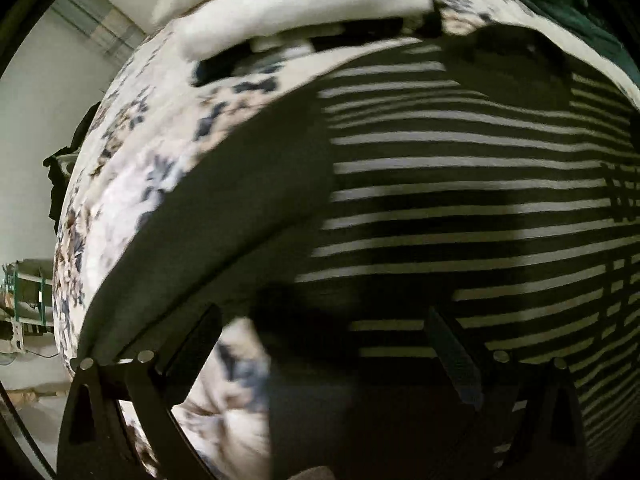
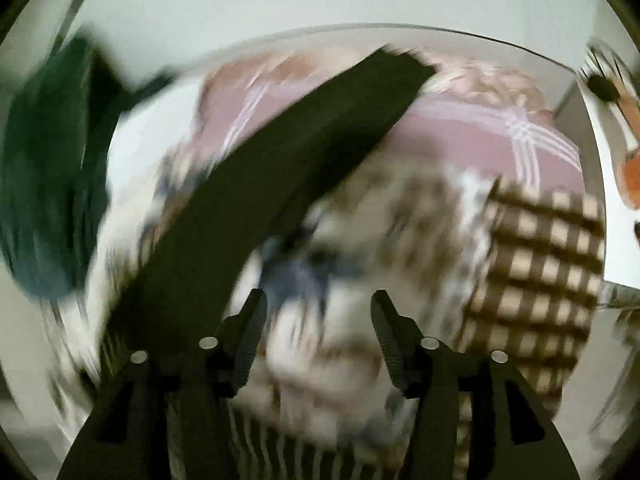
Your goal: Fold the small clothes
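A dark shirt with thin white stripes [image 1: 460, 184] lies spread on a floral bedcover [image 1: 132, 168]. Its plain dark sleeve [image 1: 224, 184] runs down to the left. My left gripper [image 1: 324, 336] hangs open just above the shirt's lower part, fingers wide apart, nothing between them. In the blurred right wrist view, the dark sleeve [image 2: 280, 168] stretches diagonally across the bed. My right gripper [image 2: 318, 320] is open and empty over the floral cover, right of the sleeve.
Folded white bedding [image 1: 288, 12] lies at the far end of the bed. A dark green garment [image 2: 44, 168] sits at the left, a pink pillow [image 2: 460, 136] and a brown checked cloth [image 2: 540, 264] at the right. A wall is behind.
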### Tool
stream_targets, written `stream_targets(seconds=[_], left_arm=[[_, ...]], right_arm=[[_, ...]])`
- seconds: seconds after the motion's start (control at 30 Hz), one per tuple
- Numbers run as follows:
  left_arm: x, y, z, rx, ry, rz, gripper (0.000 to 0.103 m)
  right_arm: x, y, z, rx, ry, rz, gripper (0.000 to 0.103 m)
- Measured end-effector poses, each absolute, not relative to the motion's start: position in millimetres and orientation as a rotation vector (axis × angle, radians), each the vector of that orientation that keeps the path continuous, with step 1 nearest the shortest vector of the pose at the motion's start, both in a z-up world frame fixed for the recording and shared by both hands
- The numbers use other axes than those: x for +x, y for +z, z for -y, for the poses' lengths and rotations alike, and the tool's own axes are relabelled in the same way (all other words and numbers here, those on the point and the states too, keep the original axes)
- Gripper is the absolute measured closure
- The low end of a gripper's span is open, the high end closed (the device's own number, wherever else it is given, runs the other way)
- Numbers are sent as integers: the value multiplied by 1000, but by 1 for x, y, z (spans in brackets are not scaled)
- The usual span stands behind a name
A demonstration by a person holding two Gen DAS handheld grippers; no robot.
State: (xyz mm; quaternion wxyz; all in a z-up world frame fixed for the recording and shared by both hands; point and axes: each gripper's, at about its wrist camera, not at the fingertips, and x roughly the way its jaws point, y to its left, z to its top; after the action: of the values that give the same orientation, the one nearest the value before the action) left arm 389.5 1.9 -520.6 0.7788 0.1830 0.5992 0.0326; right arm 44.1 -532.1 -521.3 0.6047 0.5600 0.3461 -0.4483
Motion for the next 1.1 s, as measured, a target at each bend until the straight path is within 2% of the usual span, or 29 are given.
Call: stream_targets(seconds=[0.1,0.13,0.33,0.47,0.57,0.6,0.63,0.67,0.7,0.9,1.1], left_arm=[[391,-535,30,410,71,-1318,0],[390,-538,37,410,70,-1323,0],[394,-567,81,436,77,-1352,0],[402,-576,82,411,113,-1350,0],[406,-579,78,379,130,-1356,0],[406,-580,76,371,131,-1353,0],[406,-581,75,367,130,-1350,0],[406,-581,73,361,127,-1347,0],[406,-581,71,353,124,-1346,0],[411,-588,48,212,76,-1360,0],[414,-589,28,158,24,-1369,0]], right_arm=[[13,-534,591,1370,-1134,-706,42],[7,-539,608,1377,-1158,-695,40],[-13,-581,696,1434,-1221,-678,39],[-13,-612,724,1489,-1212,-668,38],[-8,-610,730,1451,-1227,-596,38],[-4,-610,731,1437,-1219,-578,46],[-1,-610,733,1425,-1218,-579,69],[0,-611,735,1412,-1221,-589,83],[3,-612,737,1416,-1216,-596,93],[16,-578,737,1354,-1197,-572,94],[78,-487,694,1171,-994,-579,94]])
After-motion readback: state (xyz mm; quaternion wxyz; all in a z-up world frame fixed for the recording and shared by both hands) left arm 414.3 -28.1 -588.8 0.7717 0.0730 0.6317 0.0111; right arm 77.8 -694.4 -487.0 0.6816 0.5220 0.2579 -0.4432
